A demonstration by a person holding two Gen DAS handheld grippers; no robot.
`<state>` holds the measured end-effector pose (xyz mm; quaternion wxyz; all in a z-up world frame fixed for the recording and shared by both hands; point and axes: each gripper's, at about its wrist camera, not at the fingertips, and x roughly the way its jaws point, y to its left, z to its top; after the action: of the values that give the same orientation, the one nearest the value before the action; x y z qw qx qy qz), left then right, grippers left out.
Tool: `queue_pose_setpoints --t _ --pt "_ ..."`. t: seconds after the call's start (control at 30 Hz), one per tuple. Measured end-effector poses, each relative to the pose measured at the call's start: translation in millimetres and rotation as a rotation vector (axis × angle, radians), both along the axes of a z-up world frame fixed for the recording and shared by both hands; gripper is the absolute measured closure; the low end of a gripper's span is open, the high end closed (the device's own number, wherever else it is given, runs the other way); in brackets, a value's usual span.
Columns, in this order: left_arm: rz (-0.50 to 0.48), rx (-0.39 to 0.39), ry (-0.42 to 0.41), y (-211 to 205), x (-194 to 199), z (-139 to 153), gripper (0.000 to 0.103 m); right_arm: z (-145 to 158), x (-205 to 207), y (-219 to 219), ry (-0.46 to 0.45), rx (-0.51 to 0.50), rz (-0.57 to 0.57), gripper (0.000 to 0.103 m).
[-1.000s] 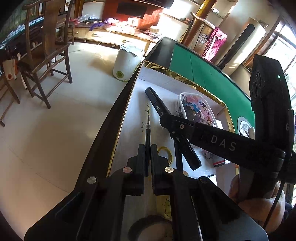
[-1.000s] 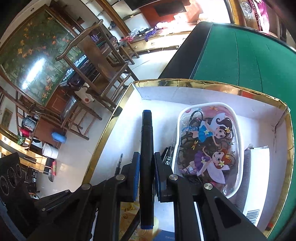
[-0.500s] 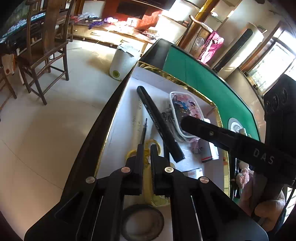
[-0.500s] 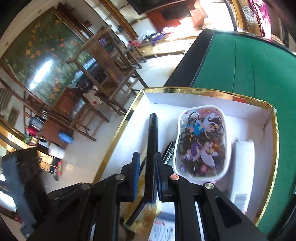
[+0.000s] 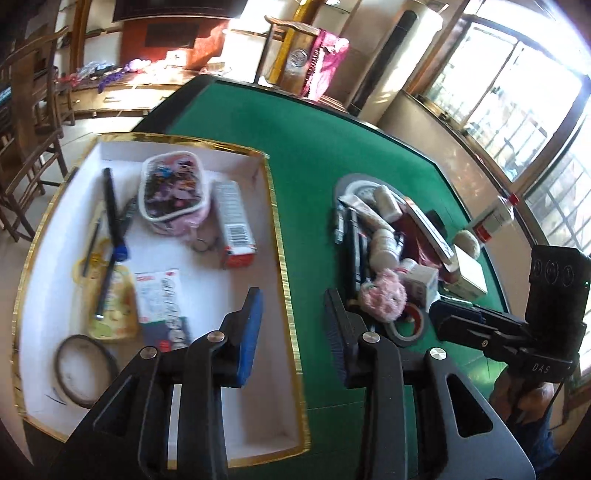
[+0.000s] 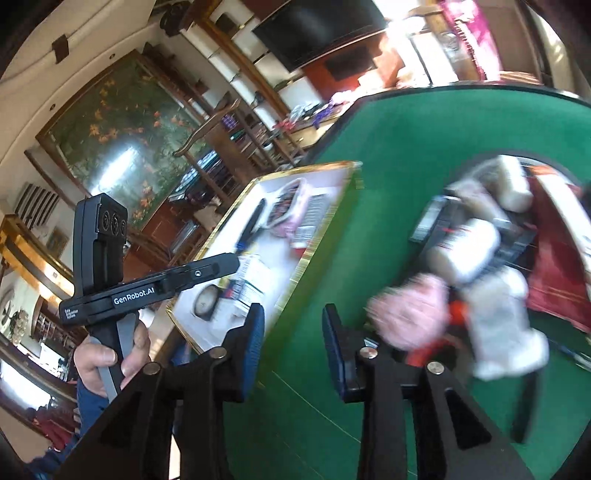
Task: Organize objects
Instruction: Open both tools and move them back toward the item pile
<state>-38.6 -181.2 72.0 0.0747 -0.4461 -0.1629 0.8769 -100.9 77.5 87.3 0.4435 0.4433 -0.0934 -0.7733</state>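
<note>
At the left of the left wrist view, a white box (image 5: 255, 410) edged in gold foil sits on a bench (image 5: 317, 155) covered in green felt. Inside it lie a pink-trimmed pouch (image 5: 171, 194) printed with cartoon figures, a black marker (image 5: 110, 201) with a blue end, and a white carton (image 5: 234, 221) with a red-orange end. At centre right, a fluffy pink ball (image 5: 382, 299) rests in a pile of cream and white items, while both black claws carry blue pads (image 5: 249, 332).

A home living room: wooden chairs (image 5: 26, 147) far left, a wall-mounted television (image 6: 317, 33), a large floral painting (image 6: 122, 147), a green felt surface (image 5: 332, 147).
</note>
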Motion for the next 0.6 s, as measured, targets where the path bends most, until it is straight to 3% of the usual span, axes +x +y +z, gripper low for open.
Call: queue_pose_setpoints --t 0.1,0.27,0.43,0.57,0.6 --pt "-0.058 -0.018 -0.026 45.9 -10.9 -12.0 0.071 -9.3 -1.8 52.7 0.027 0.01 -0.057 0.063" --pt "-0.062 -0.174 -0.108 88.8 -28.9 -43.2 0.071 -29.5 -17.1 112.1 0.011 -0.037 -0.151 0.063" --pt "-0.074 -0.259 -0.149 105.1 -43.5 -59.0 0.071 -27.3 -28.0 129.0 -0.066 -0.137 -0.165 0.063" --pt "-0.076 -0.321 -0.154 110.2 -54.9 -70.0 0.071 -23.0 -21.8 128.1 -0.051 -0.141 -0.159 0.063" --pt "-0.069 -0.361 -0.123 112.2 -56.7 -70.9 0.069 -24.1 -21.5 126.7 -0.051 -0.134 -0.154 0.063"
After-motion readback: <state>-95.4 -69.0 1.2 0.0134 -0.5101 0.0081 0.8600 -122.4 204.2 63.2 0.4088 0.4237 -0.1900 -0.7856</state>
